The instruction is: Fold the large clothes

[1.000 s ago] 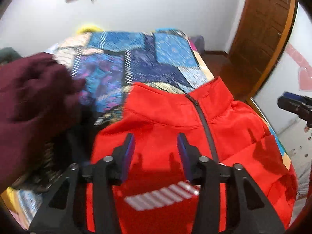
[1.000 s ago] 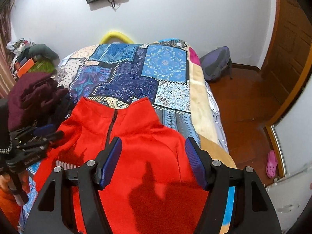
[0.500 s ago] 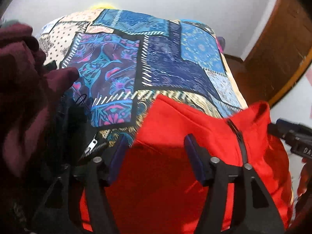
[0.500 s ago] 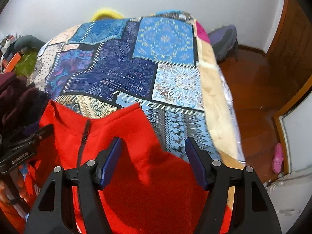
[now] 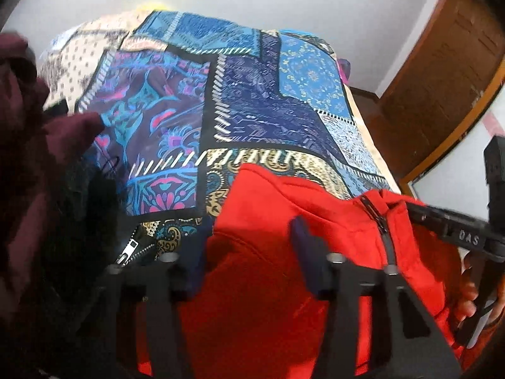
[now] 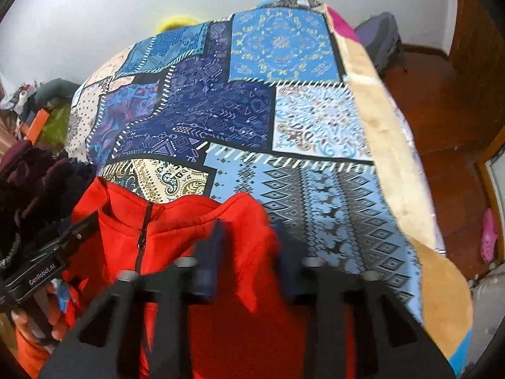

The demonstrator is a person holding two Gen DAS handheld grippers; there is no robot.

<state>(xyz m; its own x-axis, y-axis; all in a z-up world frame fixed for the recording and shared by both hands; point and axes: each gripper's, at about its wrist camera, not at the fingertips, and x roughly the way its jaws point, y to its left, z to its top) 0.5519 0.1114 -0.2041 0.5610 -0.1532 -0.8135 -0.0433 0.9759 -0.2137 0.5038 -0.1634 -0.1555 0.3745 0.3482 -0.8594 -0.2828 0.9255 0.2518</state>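
Observation:
A red zip-neck jacket (image 5: 268, 284) lies on the patchwork bedspread (image 5: 246, 104), collar towards the far end. My left gripper (image 5: 249, 237) is open, its fingers straddling the jacket's left shoulder. In the right wrist view the jacket (image 6: 202, 243) fills the lower middle, and my right gripper (image 6: 249, 246) is open, its blurred fingers straddling the right shoulder edge. The bedspread (image 6: 284, 120) lies beyond it. Each gripper shows at the edge of the other's view.
A heap of maroon and black clothes (image 5: 34, 189) with a metal zipper lies at the left of the bed. A wooden door (image 5: 442, 72) stands at the right. A grey backpack (image 6: 378, 38) and a pink shoe (image 6: 488, 237) lie on the wooden floor.
Both grippers have moved forward and down onto the jacket's shoulders near the collar. The right gripper's jaws have narrowed and are blurred with motion.

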